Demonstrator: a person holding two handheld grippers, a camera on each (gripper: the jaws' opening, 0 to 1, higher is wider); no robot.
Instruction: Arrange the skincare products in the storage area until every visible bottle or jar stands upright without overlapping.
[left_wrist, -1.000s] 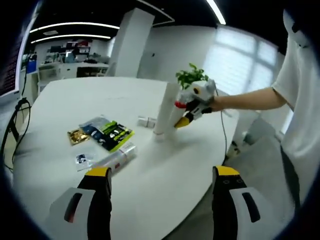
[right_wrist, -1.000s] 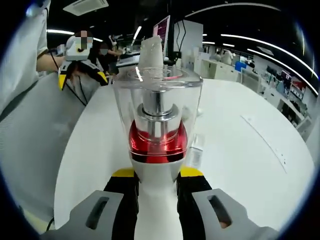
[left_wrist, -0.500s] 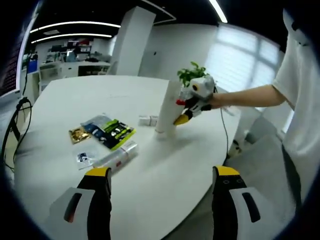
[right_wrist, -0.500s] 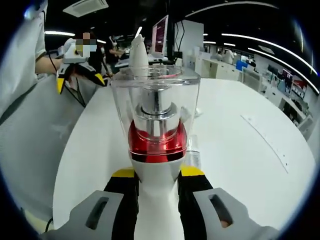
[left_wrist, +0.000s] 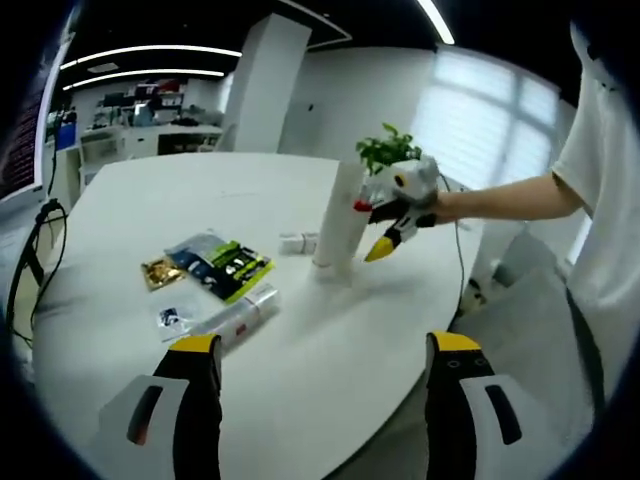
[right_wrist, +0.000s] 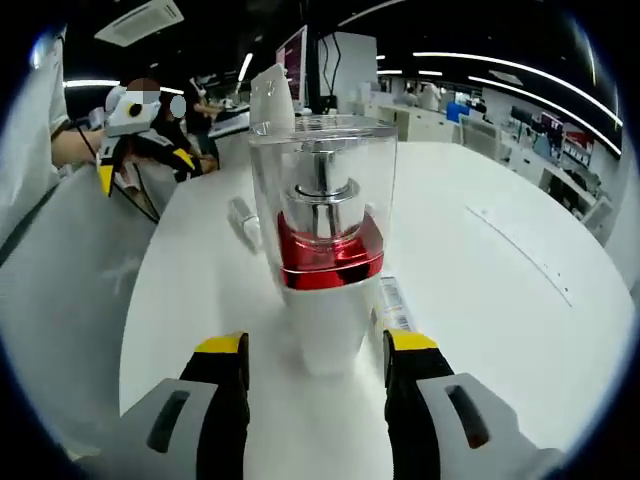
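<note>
**A:** What does the left gripper view give you?

**B:** A round white table (left_wrist: 300, 340) whose curved near edge runs off to the right, with floor beyond it. The left gripper (left_wrist: 318, 350) hovers over the near part of the table, its yellow-tipped jaws wide apart and holding nothing. Between it and the objects lies a broad stretch of bare tabletop.

**A:** And the products?

**B:** A tall white pump bottle (left_wrist: 337, 222) stands upright near the far right edge of the table. The right gripper (left_wrist: 395, 225) is just beside it on the right, at the end of a person's outstretched arm; from here I cannot tell whether it touches the bottle. A white tube (left_wrist: 236, 316) lies flat on its side to the left. Behind that lie a green and black sachet (left_wrist: 225, 266), a small gold packet (left_wrist: 156, 271) and a small clear packet (left_wrist: 173, 317), all flat. A small white item (left_wrist: 297, 242) lies just left of the bottle's base.

**A:** Now the right gripper view?

**B:** Up close, the bottle (right_wrist: 322, 250) shows a clear cap over a silver pump, a red collar and a white body. It stands upright on the table (right_wrist: 520, 300). The right gripper (right_wrist: 316, 350) has its jaws parted, one on each side of the base, with a visible gap on both sides, so it grips nothing. Open table spreads to the right; the table's edge curves close on the left. The left gripper (right_wrist: 140, 150) shows far off at upper left.
</note>
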